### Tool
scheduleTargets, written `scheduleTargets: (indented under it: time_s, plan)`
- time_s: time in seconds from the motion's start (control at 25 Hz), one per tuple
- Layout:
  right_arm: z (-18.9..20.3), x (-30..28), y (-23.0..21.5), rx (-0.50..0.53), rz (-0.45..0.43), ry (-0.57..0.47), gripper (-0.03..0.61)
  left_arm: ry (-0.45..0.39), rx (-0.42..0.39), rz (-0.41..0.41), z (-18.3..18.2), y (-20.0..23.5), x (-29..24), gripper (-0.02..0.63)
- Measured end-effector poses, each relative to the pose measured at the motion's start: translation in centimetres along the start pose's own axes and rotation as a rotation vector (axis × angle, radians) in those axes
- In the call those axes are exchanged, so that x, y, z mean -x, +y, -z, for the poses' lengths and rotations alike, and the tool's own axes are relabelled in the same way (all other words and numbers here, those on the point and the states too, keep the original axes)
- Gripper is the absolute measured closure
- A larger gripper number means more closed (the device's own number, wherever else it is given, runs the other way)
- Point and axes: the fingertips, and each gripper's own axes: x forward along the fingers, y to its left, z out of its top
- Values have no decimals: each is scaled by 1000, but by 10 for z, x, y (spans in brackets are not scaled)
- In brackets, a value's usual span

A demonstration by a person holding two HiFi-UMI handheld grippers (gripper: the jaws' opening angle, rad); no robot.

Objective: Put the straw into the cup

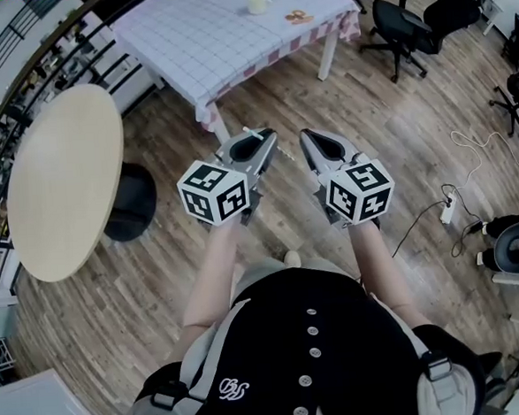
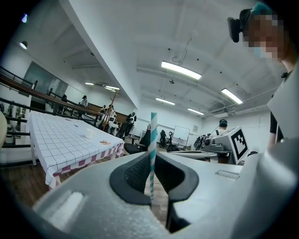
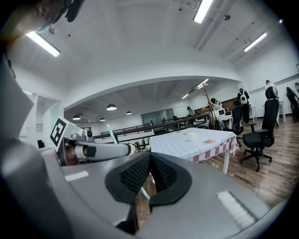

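A teal-and-white striped straw (image 2: 153,140) stands upright between the pads of my left gripper (image 2: 152,170), which is shut on it. In the head view its white end (image 1: 254,132) pokes out at the tips of the left gripper (image 1: 268,139). My right gripper (image 1: 309,139) is held level beside it, a short way to the right, shut with nothing in it (image 3: 149,170). From the right gripper view the straw (image 3: 110,132) sticks up from the left gripper, and its lower end shows through the gap under the pads. A white cup (image 1: 257,3) (image 2: 90,133) (image 3: 192,137) stands far ahead on the checked table (image 1: 213,46).
A small reddish item (image 1: 298,17) lies on the tablecloth near the cup. A round pale table (image 1: 63,180) with a dark stool (image 1: 131,202) under it is at the left. Black office chairs (image 1: 406,23) stand at the right, with cables (image 1: 446,207) on the wood floor.
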Motion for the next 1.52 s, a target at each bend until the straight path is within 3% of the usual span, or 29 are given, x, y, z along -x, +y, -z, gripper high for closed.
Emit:
scheduleTargets:
  time_s: [0.4,0.64,1.2,1.52]
  plan:
    - [19,-12,-25,-16,-24,50,578,12,17,-45,10,19,-26,588]
    - [9,-50,-63,-34,5,27,578,52,11,-20,14,54,-61,588]
    - [-93,-217,-132,43,40,-47,578,-24,-17,48,-91,206,-151,588]
    - [-108,-280,-169,17,93,-63,578,4,-28,94,-110,263,-187,588]
